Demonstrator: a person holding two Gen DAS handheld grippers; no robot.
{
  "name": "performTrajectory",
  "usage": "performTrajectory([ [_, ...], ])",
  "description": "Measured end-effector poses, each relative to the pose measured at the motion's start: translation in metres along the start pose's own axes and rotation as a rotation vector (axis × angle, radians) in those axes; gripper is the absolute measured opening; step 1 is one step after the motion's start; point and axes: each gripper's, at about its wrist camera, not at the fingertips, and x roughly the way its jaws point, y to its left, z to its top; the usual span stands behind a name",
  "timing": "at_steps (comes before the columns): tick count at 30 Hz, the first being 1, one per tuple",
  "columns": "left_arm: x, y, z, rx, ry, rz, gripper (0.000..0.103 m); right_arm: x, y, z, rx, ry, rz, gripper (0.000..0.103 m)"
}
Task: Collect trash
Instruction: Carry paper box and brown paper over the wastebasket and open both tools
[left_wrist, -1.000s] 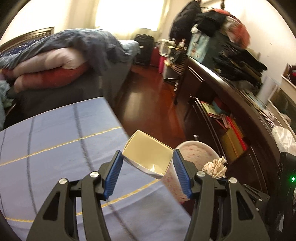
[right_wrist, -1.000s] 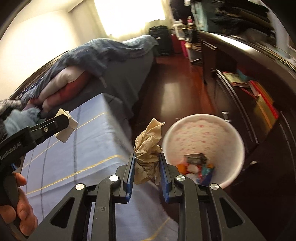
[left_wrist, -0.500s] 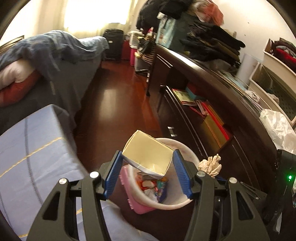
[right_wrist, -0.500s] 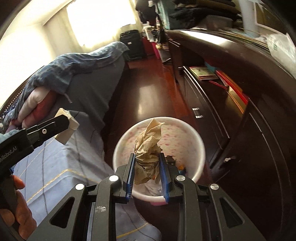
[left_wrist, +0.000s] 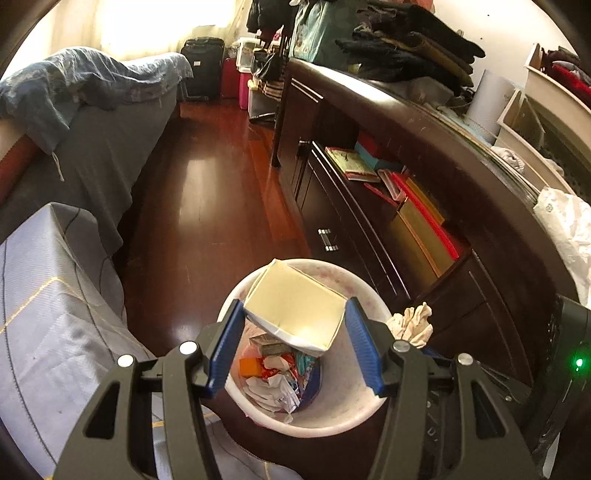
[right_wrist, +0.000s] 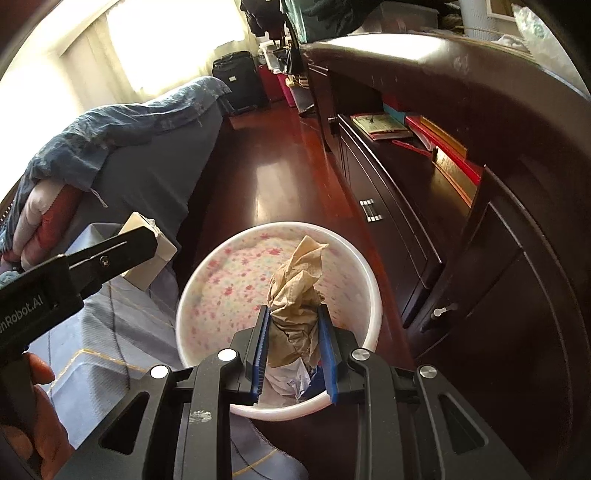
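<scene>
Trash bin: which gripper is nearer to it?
Hard to call; both hang above the trash bin. Right gripper holds crumpled paper over its opening; left gripper holds a carton there too.

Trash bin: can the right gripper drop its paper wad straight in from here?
Probably yes. The right gripper holds the crumpled paper over the trash bin, whose open mouth shows nothing in the way.
</scene>
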Motion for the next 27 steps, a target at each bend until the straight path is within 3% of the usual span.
performTrajectory([
  [13, 0.038, 0.011, 0.000, -0.025, 0.089, -0.005, 0.057, 0.036, -0.002, 0.001, -0.004, 0.055, -0.035, 0.026],
  [18, 0.042, 0.014, 0.002, -0.041, 0.099, -0.012, 0.058, 0.038, -0.002, 0.002, 0.001, 0.049, -0.048, 0.035],
  [22, 0.039, 0.017, 0.005, -0.056, 0.084, -0.019, 0.075, 0.036, -0.005, 0.003, 0.008, 0.041, -0.057, 0.038],
  [27, 0.032, 0.017, 0.007, -0.061, 0.063, -0.024, 0.085, 0.034, -0.004, 0.005, 0.008, 0.035, -0.060, 0.043],
])
